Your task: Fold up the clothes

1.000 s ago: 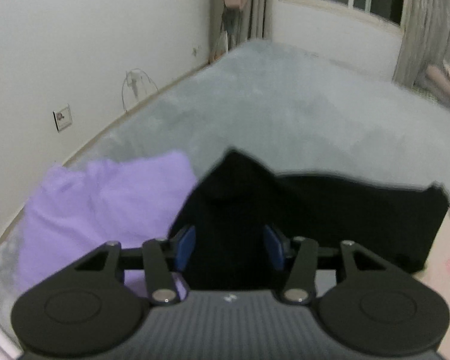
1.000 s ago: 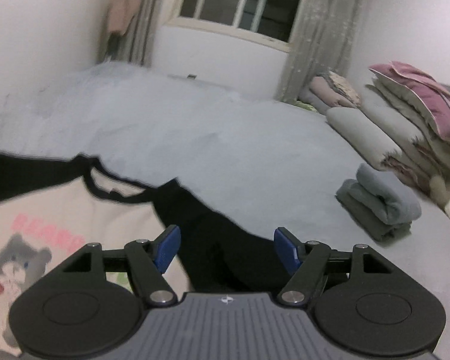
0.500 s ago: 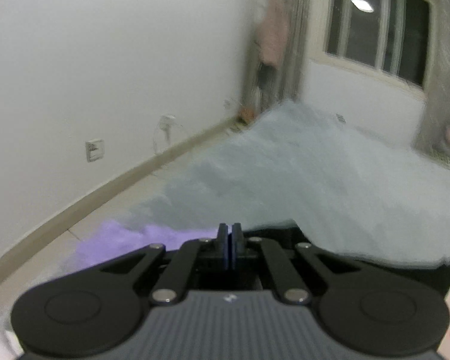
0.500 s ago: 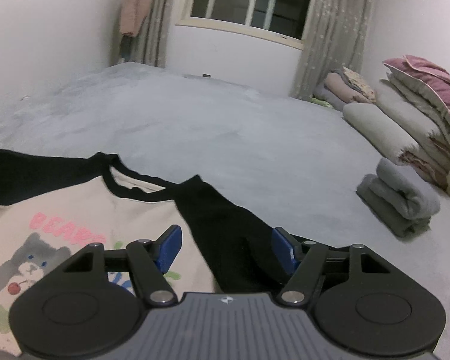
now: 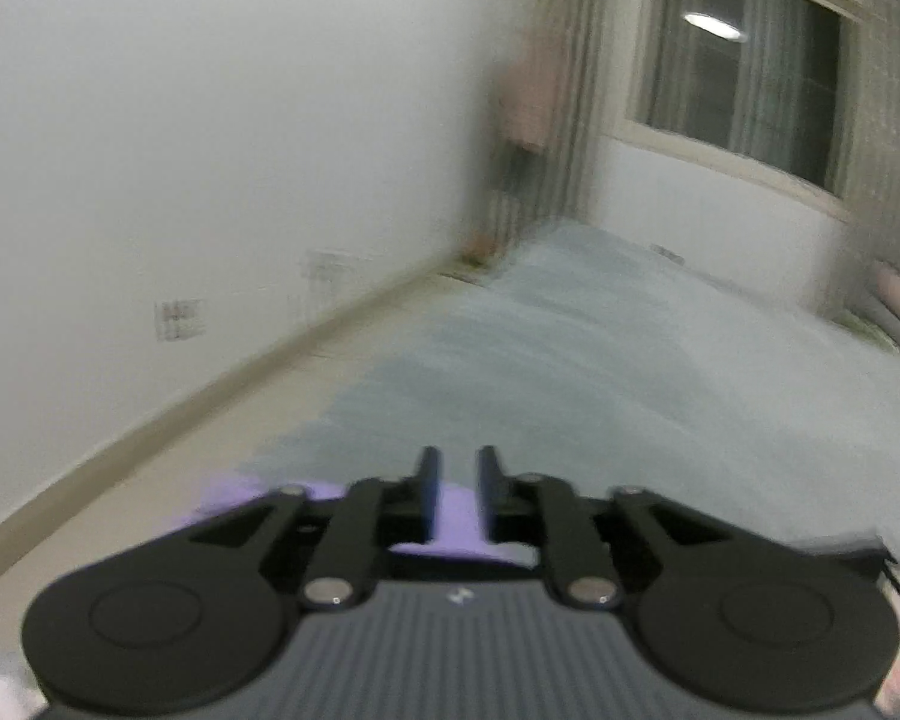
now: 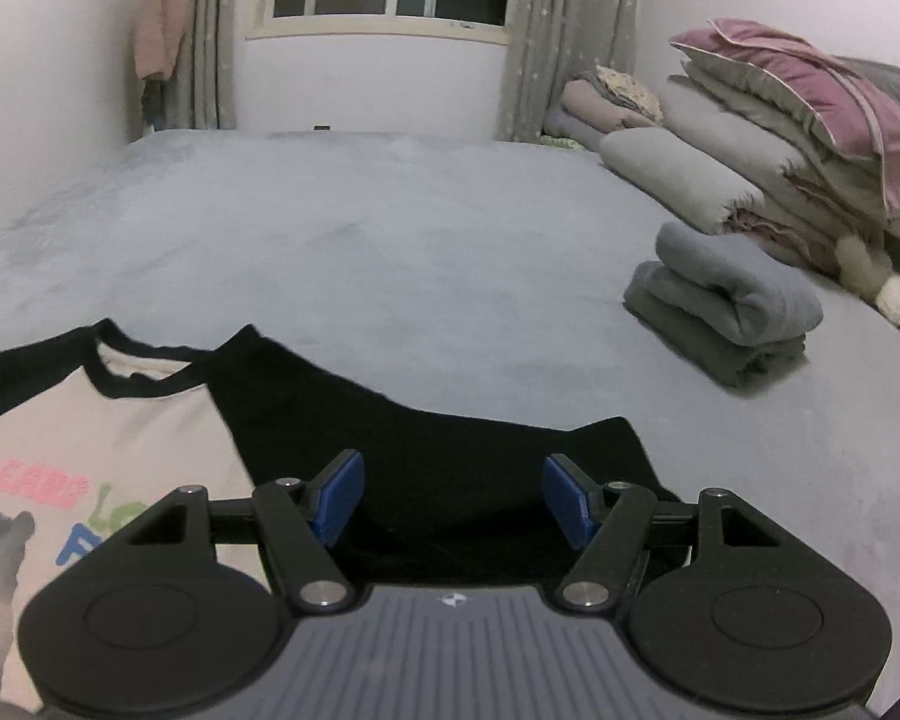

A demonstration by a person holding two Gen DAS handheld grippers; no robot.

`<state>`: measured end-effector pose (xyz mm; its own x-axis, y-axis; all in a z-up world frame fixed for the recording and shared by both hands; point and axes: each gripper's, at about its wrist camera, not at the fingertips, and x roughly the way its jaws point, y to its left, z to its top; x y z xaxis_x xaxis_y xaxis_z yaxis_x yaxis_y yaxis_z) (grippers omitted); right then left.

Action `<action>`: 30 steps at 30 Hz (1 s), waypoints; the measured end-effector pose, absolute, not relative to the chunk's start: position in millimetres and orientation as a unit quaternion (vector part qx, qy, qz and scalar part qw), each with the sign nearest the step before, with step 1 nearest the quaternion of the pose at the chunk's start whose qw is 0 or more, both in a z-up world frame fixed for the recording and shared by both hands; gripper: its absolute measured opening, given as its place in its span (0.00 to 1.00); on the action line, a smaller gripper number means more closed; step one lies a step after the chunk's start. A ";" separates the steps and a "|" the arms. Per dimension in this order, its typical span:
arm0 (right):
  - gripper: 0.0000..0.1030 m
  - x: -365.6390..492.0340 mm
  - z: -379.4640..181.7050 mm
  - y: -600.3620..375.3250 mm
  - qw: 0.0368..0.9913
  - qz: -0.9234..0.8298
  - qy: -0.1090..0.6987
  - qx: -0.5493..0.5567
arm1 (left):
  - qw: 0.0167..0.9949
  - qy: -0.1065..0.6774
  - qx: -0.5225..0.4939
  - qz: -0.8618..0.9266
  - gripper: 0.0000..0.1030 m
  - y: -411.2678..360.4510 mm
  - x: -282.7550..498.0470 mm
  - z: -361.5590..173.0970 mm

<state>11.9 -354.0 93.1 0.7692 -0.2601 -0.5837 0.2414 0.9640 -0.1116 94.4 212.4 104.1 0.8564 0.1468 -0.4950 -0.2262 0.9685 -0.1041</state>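
1. Here the raglan shirt (image 6: 108, 438) lies flat on the grey bed (image 6: 390, 252), at the bed's near edge, cream front with a cat print facing up and its black sleeve (image 6: 426, 450) spread towards the near right corner; laid out this way, the sleeve is probably the first part to be folded in.
2. The right tool (image 6: 453, 501) hovers over that sleeve with its blue pads (image 6: 337, 495) spread wide, one to each side of the dark cloth and not pressing it (a stance that reads as lining up for a pinch); nothing is held.
3. The left tool (image 5: 455, 495) is tipped up towards the wall and window, its view blurred; its jaws are opening, a narrow gap between them, and no cloth sits in that gap.
4. A lilac garment (image 5: 450, 516) shows just beneath the left tool, near the bed's left edge; whether it touches the tool cannot be told.
5. A folded grey towel (image 6: 720, 318) rests well apart at the bed's right side, beside stacked bedding (image 6: 780, 138); it looks set aside as finished.
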 end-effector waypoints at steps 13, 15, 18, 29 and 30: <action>0.64 101.4 85.8 -329.3 0.937 0.030 0.334 -0.096 | 0.928 0.343 0.056 -0.131 0.56 38.4 207.2 39.4; 0.64 119.6 75.5 -322.9 0.927 0.048 0.355 -0.113 | 0.922 0.356 0.059 -0.140 0.50 36.0 227.1 21.6; 0.55 142.2 55.1 -311.0 0.904 0.071 0.395 -0.147 | 0.921 0.353 0.084 -0.142 0.10 22.1 229.7 4.4; 0.01 118.5 96.5 -281.1 0.936 0.028 0.263 -0.231 | 0.953 0.286 0.025 -0.094 0.00 27.3 233.4 43.8; 0.01 119.7 100.6 -275.7 0.936 0.021 0.251 -0.244 | 0.957 0.278 0.032 -0.081 0.00 26.5 233.9 46.9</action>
<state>119.7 -275.7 100.6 0.8729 -0.0834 -0.4807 -0.1620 0.8798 -0.4468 233.9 26.5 46.9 0.8322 -0.1365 -0.5374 0.1716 0.9850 0.0155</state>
